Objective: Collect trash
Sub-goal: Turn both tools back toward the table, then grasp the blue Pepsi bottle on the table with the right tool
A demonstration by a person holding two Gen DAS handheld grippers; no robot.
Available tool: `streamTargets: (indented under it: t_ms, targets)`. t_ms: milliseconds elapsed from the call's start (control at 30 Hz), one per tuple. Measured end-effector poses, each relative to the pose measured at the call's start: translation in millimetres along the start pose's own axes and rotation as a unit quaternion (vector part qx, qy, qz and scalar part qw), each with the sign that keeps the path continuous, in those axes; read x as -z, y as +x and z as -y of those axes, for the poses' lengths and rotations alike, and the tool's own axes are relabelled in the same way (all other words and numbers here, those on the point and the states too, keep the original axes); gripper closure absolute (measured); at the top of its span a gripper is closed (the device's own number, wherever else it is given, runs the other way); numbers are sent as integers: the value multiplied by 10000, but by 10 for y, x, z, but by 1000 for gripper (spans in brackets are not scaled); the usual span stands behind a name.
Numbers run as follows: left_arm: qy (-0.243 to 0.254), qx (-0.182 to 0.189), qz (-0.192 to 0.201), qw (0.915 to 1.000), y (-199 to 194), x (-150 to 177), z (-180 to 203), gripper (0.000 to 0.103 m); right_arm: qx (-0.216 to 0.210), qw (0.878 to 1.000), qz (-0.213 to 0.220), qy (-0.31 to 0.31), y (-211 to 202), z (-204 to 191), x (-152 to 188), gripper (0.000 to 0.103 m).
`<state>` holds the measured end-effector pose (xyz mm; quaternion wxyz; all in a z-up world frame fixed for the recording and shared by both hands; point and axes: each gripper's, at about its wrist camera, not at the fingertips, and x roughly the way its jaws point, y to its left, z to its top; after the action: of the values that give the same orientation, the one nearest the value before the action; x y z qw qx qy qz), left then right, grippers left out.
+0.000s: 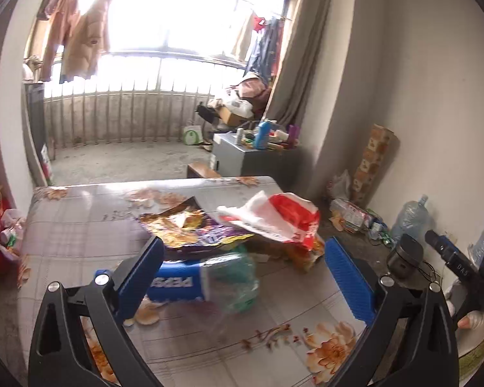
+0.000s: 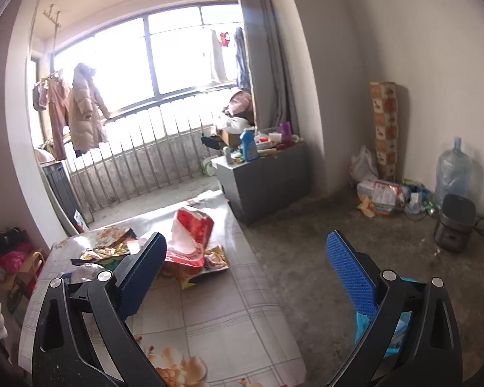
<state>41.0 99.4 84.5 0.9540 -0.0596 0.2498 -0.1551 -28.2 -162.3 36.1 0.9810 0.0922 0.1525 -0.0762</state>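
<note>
While the left wrist view is taken first, the left gripper is seen with its blue-padded fingers spread as wide as they go, nothing pinched. A blurred plastic Pepsi bottle lies on the table between the fingers, close to the left pad; whether that pad touches it cannot be told. Just behind the bottle a crumpled gold and purple snack wrapper is piled, and a red and white plastic bag is draped over its right side, with an orange wrapper tucked under the bag. The table is covered by a floral cloth. At the far right edge the right gripper is partly caught, its state not readable from here. A rice cooker and a water jug stand on the floor by the wall.

From the right wrist view, the right gripper is seen with fingers equally wide apart, empty, nothing touched. Its left finger overlaps the trash pile in the picture; its right finger hangs over bare floor beyond the table edge. The red and white plastic bag stands crumpled on the table, the orange wrapper at its base, the gold wrapper to its left. A blue item is half hidden behind the right finger. A grey cabinet with bottles on top is seen behind the table.
</note>
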Motion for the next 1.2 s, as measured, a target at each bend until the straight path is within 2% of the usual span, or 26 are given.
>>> streamTargets:
  t_ms: [67,167,267,367,500,633,733,833,867,933,1000,1033,1133,1200]
  targets:
    - [-131,-187,29,9997,-84,88,-172,6,-258,9995,131,-160,-29,-208,-83,7]
    - [-394,-219,5,9990,-134,170,-392,6,-713,9974,2,-75,9,-402,-155,7]
    - [-455,-170,17,9988,-90,183,-486,6,-1140,9926,-394,157,113,-519,-121,9]
    - [-435,-159,22,9989,-64,206,-587,6,-1405,9867,-789,212,202,-711,-32,16]
    - [-460,-33,-185,9988,36,260,-725,12,-1703,9768,-1278,240,390,-949,54,27]
    - [-581,53,-535,9969,207,384,-880,22,-2182,9593,-1790,129,652,-1286,85,34]
    - [-629,-131,-797,9947,342,486,-990,34,-2532,9454,-2043,-203,843,-1635,96,41]
    - [-721,-346,-1069,9910,466,575,-1126,47,-2700,9319,-2420,-143,1157,-1834,97,58]
    - [-746,-404,-1141,9898,495,602,-1171,52,-2684,9291,-2541,-133,1254,-1883,111,67]
    - [-847,-439,-1264,9874,536,665,-1288,58,-2605,9228,-2833,-147,1413,-1961,163,74]
    - [-997,-414,-1354,9849,553,721,-1406,65,-2550,9112,-3231,-159,1503,-1991,259,87]
    - [-1048,-423,-1398,9837,558,748,-1457,66,-2574,9037,-3418,-168,1483,-1993,315,87]
    - [-1165,-429,-1494,9810,553,809,-1591,69,-2737,8918,-3557,-577,1217,-2063,420,87]
    - [-1255,-433,-1595,9782,553,852,-1677,69,-2910,8743,-3798,-815,1011,-2115,541,87]
